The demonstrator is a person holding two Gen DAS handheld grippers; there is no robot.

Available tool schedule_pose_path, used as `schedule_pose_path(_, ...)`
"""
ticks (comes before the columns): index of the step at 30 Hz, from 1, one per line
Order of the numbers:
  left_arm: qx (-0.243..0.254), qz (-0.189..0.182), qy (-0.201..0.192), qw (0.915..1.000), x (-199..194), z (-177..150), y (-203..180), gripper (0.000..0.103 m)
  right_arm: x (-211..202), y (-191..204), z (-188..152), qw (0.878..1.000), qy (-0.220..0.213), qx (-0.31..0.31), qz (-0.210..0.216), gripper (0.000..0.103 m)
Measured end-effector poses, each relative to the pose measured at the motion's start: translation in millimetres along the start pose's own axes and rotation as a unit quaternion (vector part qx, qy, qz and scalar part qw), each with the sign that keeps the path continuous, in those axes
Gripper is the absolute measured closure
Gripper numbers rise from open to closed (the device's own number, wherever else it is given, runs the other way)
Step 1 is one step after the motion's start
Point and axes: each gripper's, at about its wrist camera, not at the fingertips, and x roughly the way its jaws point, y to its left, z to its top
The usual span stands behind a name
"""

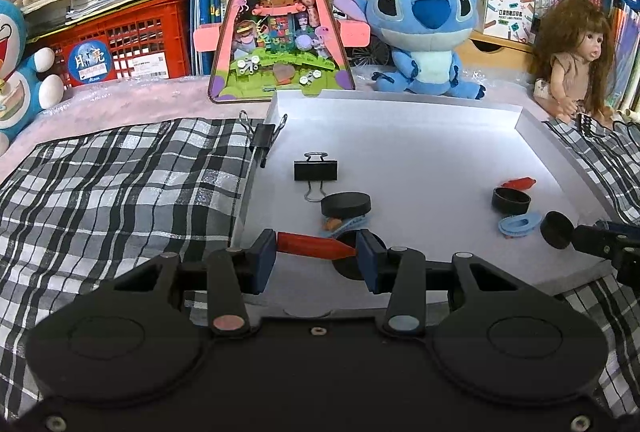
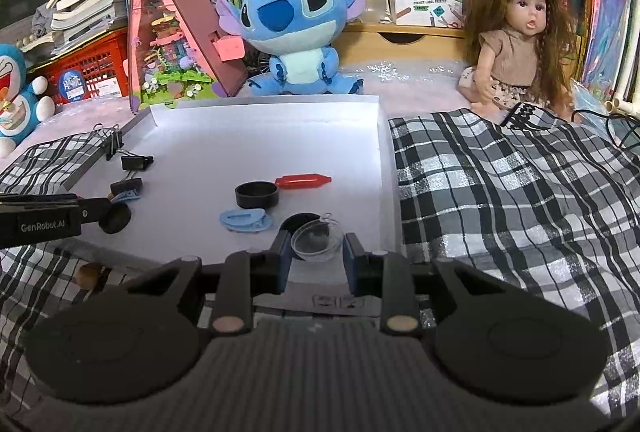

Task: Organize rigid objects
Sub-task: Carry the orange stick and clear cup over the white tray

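Sorting looks barely begun: the left gripper (image 1: 316, 246) clamps a red handle (image 1: 314, 245) at the white tray's (image 2: 384, 168) 7 o'clock edge, the right gripper (image 2: 314, 246) pinches a clear lid (image 2: 316, 242) near 5 o'clock, while clips, black cups and blue pieces lie scattered between.

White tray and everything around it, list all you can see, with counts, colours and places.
white tray: one, on the plaid cloth
binder clips: two black, one inside the tray, one clipped on its left rim
toy pans: two, black with red handles; one rests mid-tray, one is held
black discs: two, one near the clip
blue clips: two, on the tray floor
clear lid: one, held
Stitch plush: one blue, behind the tray
doll: one, right rear
left hand-held gripper: shut on a red handle
right hand-held gripper: shut on the clear lid
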Motion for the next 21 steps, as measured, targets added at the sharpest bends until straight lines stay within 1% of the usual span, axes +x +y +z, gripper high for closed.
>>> schedule_pose_path(11,0.003,-0.001,0.003,1.0000,5.0,-0.7,-3.2,0.062,4.2,-0.8,-0.2,1.000,0.003,0.004,-0.003,0.070)
schedule_pose_path(21,0.002,-0.001,0.003,1.0000,6.2,-0.4,-3.8,0.062,9.8,-0.4,2.2,1.000,0.016,-0.002,-0.002,0.070)
